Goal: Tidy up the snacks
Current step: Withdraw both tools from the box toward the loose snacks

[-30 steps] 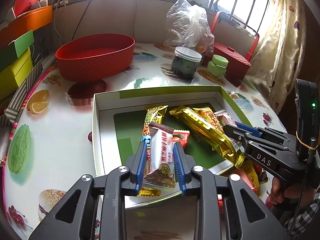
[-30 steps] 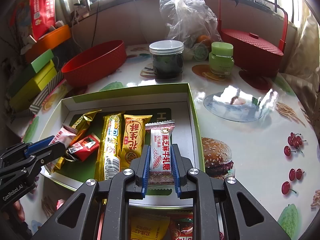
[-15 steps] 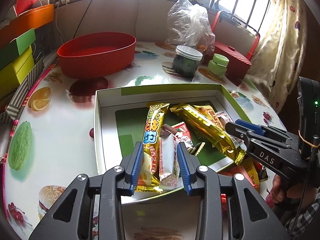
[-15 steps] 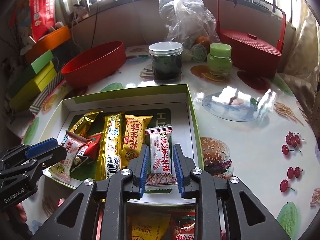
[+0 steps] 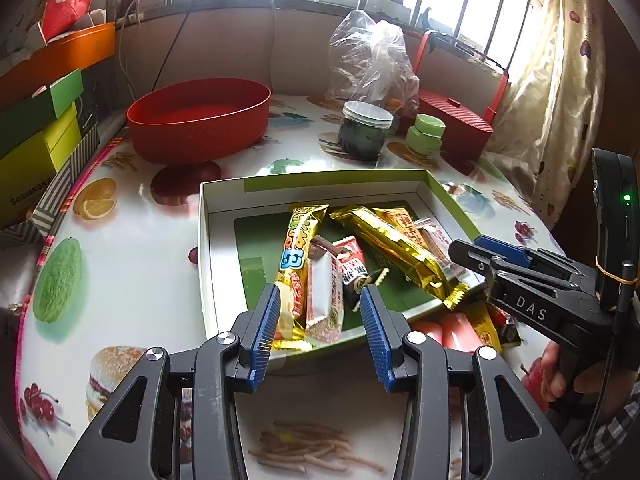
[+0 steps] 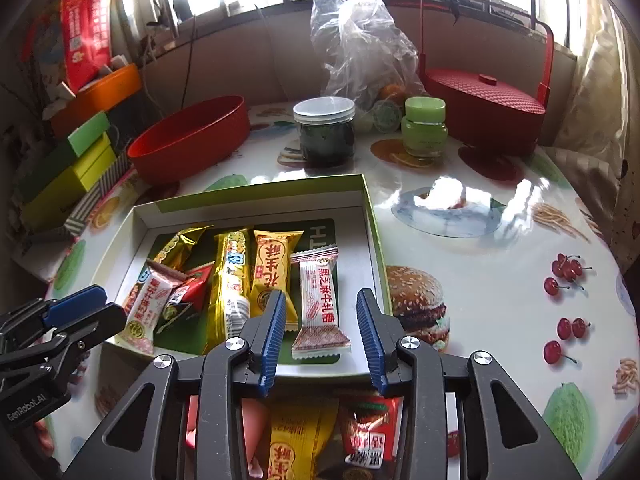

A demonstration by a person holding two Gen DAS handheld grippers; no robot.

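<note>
Since one second ago: both grippers have let go of their snacks, and each packet now lies in the box.
Left gripper [image 5: 320, 314]: jaws stand wide apart, holding nothing; before, they were closed on the pink nougat packet [image 5: 323, 294], which now rests between two other snacks at the lower centre of the left wrist frame.
Right gripper [image 6: 322, 318]: also spread, empty; the white nougat packet [image 6: 320, 306] (the one it carried) lies flat at the lower centre of its frame, beside the orange packet [image 6: 272, 268].
Green box [image 6: 264, 190]: holds a loose row of snacks.
Meaning for the task: two placements look finished.
Left to do: more packets [image 6: 304, 438] wait at the bottom edge, outside the box.
</note>
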